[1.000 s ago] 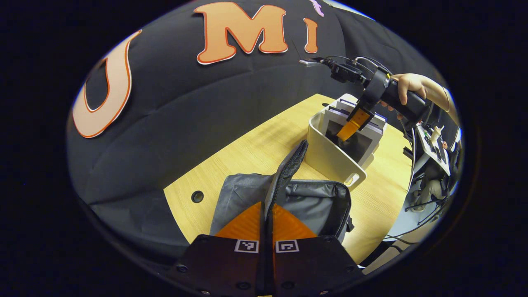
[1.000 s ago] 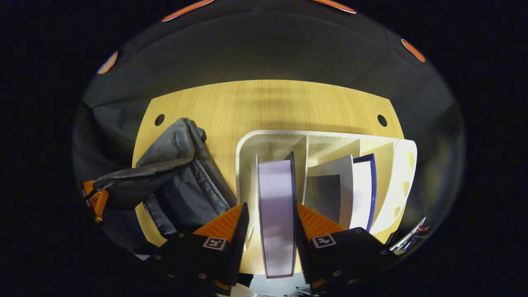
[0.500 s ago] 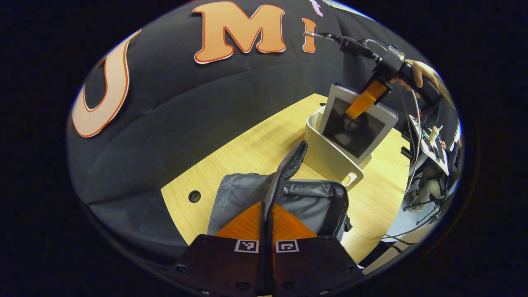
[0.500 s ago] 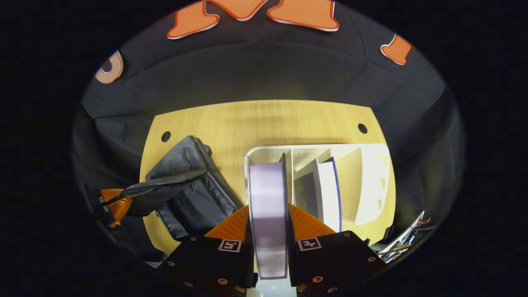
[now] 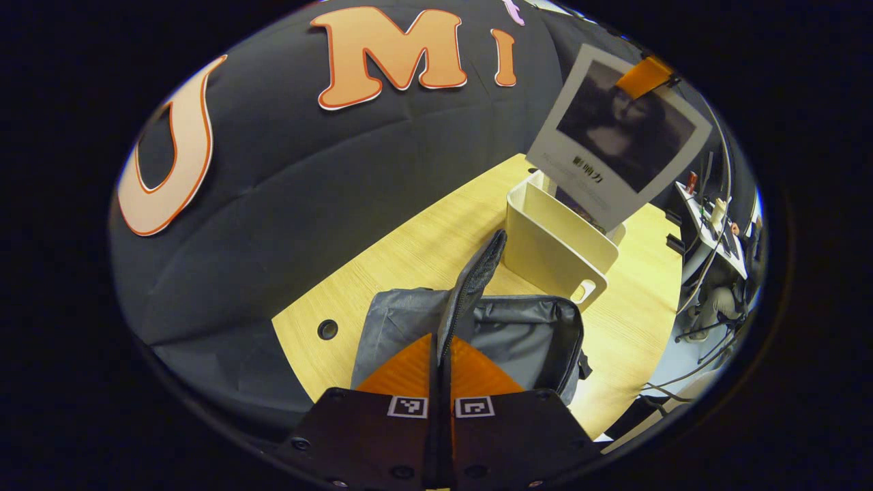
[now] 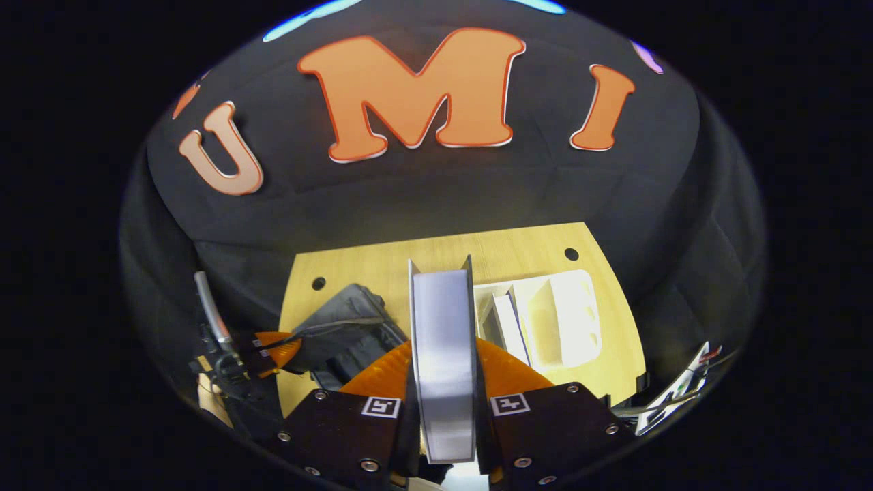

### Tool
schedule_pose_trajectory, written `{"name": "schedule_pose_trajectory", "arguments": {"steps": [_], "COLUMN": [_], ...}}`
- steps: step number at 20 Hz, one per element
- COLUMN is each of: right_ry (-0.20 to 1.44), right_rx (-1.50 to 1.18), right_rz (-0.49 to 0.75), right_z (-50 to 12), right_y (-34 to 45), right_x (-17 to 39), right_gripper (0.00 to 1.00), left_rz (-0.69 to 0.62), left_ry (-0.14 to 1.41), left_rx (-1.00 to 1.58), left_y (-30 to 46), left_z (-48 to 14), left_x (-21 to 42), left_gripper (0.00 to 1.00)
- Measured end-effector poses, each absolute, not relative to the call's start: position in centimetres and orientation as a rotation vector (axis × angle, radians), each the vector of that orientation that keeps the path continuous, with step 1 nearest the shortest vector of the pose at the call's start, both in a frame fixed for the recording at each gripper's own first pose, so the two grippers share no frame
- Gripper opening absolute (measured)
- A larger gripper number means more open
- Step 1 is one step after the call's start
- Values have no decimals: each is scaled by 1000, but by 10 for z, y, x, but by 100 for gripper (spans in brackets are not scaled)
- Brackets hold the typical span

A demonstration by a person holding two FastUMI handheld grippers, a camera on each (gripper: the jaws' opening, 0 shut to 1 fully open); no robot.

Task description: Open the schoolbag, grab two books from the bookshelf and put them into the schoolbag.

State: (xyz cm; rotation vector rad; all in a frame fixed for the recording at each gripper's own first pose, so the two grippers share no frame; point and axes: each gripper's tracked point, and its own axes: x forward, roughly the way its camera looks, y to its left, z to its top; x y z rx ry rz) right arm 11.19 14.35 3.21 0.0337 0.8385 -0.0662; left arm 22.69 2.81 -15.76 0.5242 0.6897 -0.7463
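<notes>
You have a light wooden bench (image 5: 409,252) with round cable holes (image 5: 327,329) near its back edge. Past its right end you see another white desk (image 5: 709,225) with small clutter and dark cables (image 5: 689,372) on the pale floor.

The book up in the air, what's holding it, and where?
The right gripper pinches the book by its top edge. The left gripper pinches the schoolbag flap.

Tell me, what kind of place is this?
Probably a recording booth: a black cloth wall backs a light wooden table bearing a grey fabric schoolbag and white plastic bookshelf, with cluttered desks beyond.
</notes>
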Motion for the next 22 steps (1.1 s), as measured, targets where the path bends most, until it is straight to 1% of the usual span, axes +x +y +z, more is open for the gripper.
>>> {"name": "schedule_pose_trajectory", "arguments": {"steps": [3,6,9,12,17,22], "right_ry": [767,700,660,678,711,756], "right_rx": [142,292,537,757,975,1074], "right_rz": [-36,9,37,42,44,31], "right_z": [41,31,-13,-71,-159,-214], "right_y": [150,159,167,175,200,236], "right_x": [78,53,37,25,40,71], "right_gripper": [33,33,33,33,33,33], "left_rz": [-750,-751,-752,-745,-743,-721], "left_ry": [677,660,655,644,603,552], "left_rx": [538,549,552,563,579,580], "left_y": [28,26,25,23,19,18], "left_z": [-154,-150,-148,-144,-132,-120], "left_x": [228,229,228,232,233,232], "left_gripper": [1,1,1,1,1,1]}}
